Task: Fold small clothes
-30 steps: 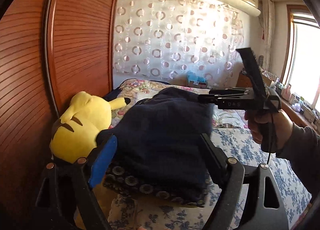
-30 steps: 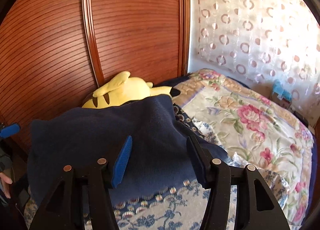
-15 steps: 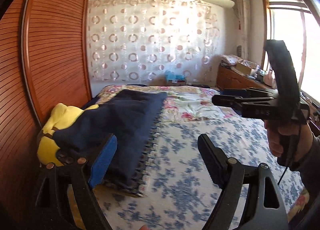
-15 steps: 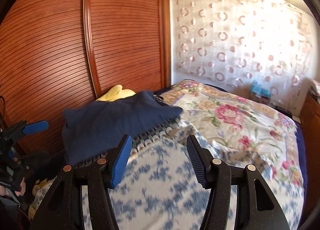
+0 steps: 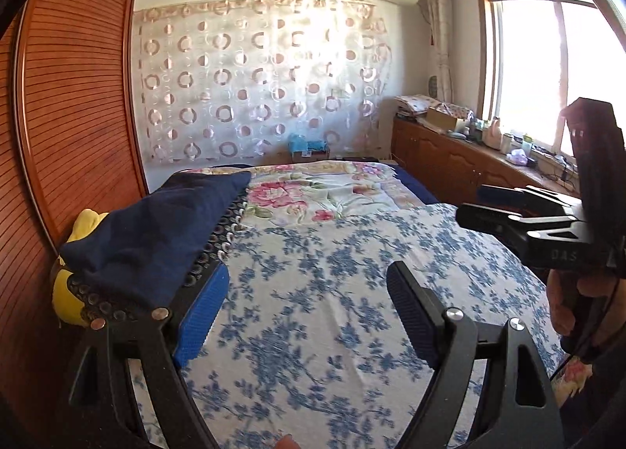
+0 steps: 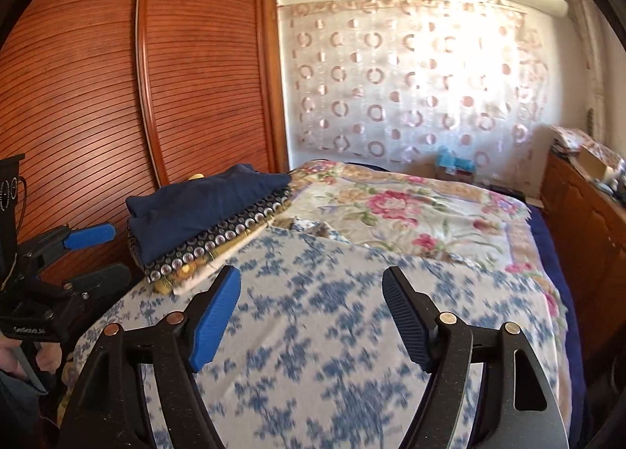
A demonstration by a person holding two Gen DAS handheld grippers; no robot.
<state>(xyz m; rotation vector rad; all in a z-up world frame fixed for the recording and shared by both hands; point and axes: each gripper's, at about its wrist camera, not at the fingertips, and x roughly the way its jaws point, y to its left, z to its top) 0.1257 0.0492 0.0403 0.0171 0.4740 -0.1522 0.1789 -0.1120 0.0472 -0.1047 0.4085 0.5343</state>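
Note:
A folded navy garment (image 5: 156, 230) lies on top of a stack of folded clothes at the bed's left edge, over a dark piece with round dots (image 5: 213, 243). The stack also shows in the right wrist view (image 6: 203, 206). My left gripper (image 5: 309, 316) is open and empty, held above the blue-flowered sheet, right of the stack. My right gripper (image 6: 313, 316) is open and empty above the same sheet. Each gripper shows in the other's view: the right (image 5: 524, 214), the left (image 6: 82, 253).
A yellow plush toy (image 5: 74, 284) sits behind the stack against the wooden wardrobe (image 5: 74, 105). The bed carries a blue-flowered sheet (image 5: 332, 292) and a rose-patterned quilt (image 6: 391, 206). A wooden cabinet (image 5: 450, 163) with clutter runs along the window side.
Both grippers have pulled back from the navy garment, which now rests on the stack. They have moved up and away toward the middle of the bed.

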